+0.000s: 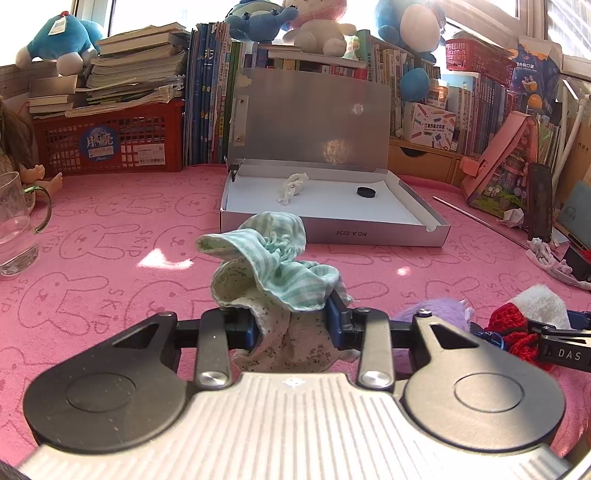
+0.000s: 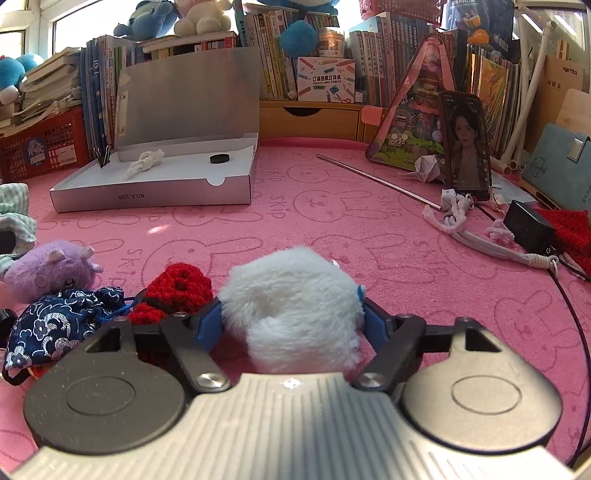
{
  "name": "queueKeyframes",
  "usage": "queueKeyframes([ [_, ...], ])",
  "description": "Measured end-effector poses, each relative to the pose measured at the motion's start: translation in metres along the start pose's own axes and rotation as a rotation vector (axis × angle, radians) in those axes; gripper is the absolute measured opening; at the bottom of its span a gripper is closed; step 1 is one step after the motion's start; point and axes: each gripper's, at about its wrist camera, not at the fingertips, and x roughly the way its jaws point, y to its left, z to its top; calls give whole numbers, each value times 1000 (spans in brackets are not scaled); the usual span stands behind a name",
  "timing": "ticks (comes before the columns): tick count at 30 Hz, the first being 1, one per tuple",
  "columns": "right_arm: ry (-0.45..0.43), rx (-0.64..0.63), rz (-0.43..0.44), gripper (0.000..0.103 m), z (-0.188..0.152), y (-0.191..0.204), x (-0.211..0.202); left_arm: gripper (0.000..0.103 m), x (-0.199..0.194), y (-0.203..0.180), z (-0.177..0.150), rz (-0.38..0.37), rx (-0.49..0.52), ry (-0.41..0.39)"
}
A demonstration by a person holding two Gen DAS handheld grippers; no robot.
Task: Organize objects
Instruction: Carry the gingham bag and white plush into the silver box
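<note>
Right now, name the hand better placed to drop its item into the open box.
Left, probably: its left gripper already clamps the striped cloth, directly facing the open box.

Strong daylight pours in from the windows (image 1: pixel 155 14) behind the plush toys (image 1: pixel 317 26) and books along the far edge, blowing the panes out to white and leaving hazy glare over the shelf tops in both views. Small bright patches lie on the pink surface (image 1: pixel 110 229), and a soft reflection shows on the silver box lid (image 1: pixel 314 114). Both pictures are sharp at the centre, while the fisheye lens bends straight lines and darkens the bottom corners.
</note>
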Motion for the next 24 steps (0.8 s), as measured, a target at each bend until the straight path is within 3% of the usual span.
queueKeyframes([
  [15,-46,19,12,76,31,-8,-3,41,2,3,16,-11,3,-14],
  [24,-40,32,41,76,64,-8,11,41,16,6,44,-24,-1,-25],
])
